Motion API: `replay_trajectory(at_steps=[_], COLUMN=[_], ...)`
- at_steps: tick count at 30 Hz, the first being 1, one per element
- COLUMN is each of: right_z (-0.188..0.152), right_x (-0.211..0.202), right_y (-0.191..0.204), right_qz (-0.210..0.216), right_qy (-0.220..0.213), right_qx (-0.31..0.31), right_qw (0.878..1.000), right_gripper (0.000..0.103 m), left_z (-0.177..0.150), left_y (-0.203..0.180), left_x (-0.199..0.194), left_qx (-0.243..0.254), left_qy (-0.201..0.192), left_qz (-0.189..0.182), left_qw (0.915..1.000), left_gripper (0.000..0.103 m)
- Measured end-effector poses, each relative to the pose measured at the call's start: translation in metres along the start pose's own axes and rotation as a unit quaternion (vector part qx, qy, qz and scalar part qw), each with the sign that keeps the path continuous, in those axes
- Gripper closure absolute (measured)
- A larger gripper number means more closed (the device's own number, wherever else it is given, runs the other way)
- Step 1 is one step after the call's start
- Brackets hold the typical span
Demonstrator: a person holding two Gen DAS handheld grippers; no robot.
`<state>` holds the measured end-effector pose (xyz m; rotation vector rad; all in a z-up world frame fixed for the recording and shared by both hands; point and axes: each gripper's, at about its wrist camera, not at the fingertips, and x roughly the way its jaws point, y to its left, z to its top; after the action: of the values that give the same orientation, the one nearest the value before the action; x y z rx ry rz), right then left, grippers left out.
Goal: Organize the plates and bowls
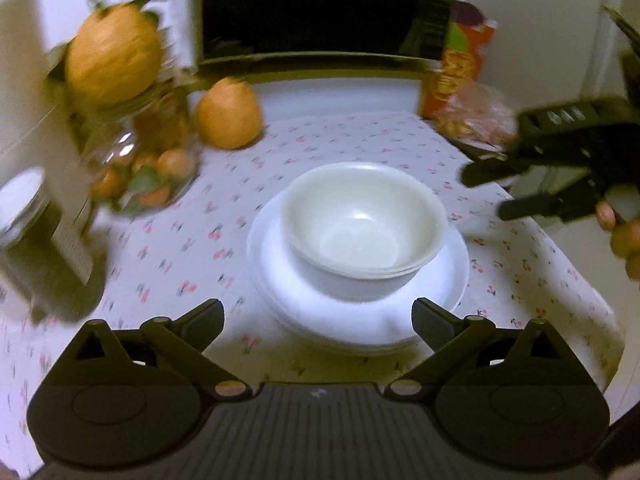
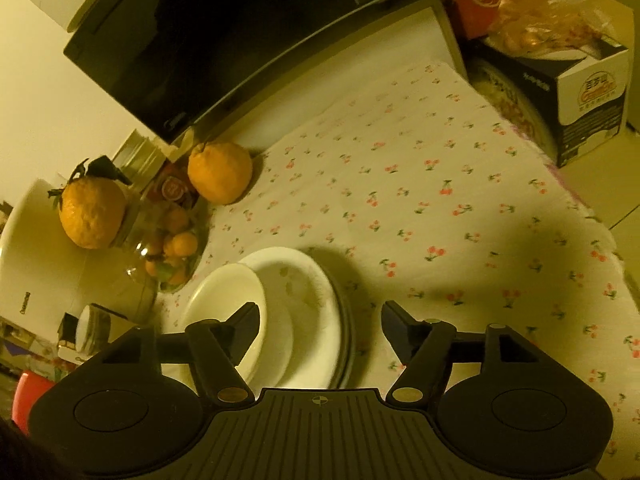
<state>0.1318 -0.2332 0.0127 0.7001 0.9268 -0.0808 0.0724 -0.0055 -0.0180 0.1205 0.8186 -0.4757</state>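
Both grippers are showing matte black bodies: the left gripper (image 1: 318, 320) and right gripper (image 2: 318, 322) are each carrying ribbed centre plates, round side discs and brass-coloured pivot screws. A small crosshair mark is sitting atop each ribbed plate.

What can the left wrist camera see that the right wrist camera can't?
Only the left wrist view shows the other hand-held gripper, the right one, with the person's fingers behind it. Only the right wrist view shows the black-and-white carton at the table's far corner. Both show the white bowl on stacked plates, the loose orange and the cherry tablecloth.
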Motion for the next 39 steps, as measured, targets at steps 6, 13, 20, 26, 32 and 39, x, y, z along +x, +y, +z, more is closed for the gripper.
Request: replay_trajectory(at_steps=[6, 13, 20, 26, 32, 39], right_z=[-0.013, -0.037, -0.059, -0.07, -0.08, -0.09], right_x=[-0.01, -0.02, -0.027, -0.027, -0.02, -0.012], right_y=[-0.006, -0.001, 0.012, 0.023, 0.035, 0.044], right_qz=[-0.022, -0.06, -0.09, -0.108, -0.121, -0.123], right_qy=[-0.007, -0.005, -0.015, -0.028, -0.025, -0.011], right_qx=[-0.015, -0.063, -0.121, -0.15, -0.18, -0.205], right_qw=[1.0, 0.996, 0.988, 0.982, 0.976, 0.971], right_gripper=[0.028, 0.019, 0.014, 0.006, 0.003, 0.003], left_z=[-0.007, -0.012, -0.011, -0.01, -0.011, -0.016], left_y=[0.009, 0.011, 0.009, 0.001, -0.01, -0.019], left_x=[-0.01, -0.024, -0.034, -0.035, -0.029, -0.026], left_qx=[-0.055, -0.112, -0.161, -0.166, -0.139, -0.12], left_qy=[0.014, 0.019, 0.015, 0.016, 0.035, 0.044], left_qz=[0.033, 0.085, 0.126, 0.144, 0.151, 0.159], left_qw=[0.9978, 0.9899, 0.9787, 0.9755, 0.9781, 0.979], left_gripper=[0.002, 0.001, 0.0, 0.0, 0.0, 0.0])
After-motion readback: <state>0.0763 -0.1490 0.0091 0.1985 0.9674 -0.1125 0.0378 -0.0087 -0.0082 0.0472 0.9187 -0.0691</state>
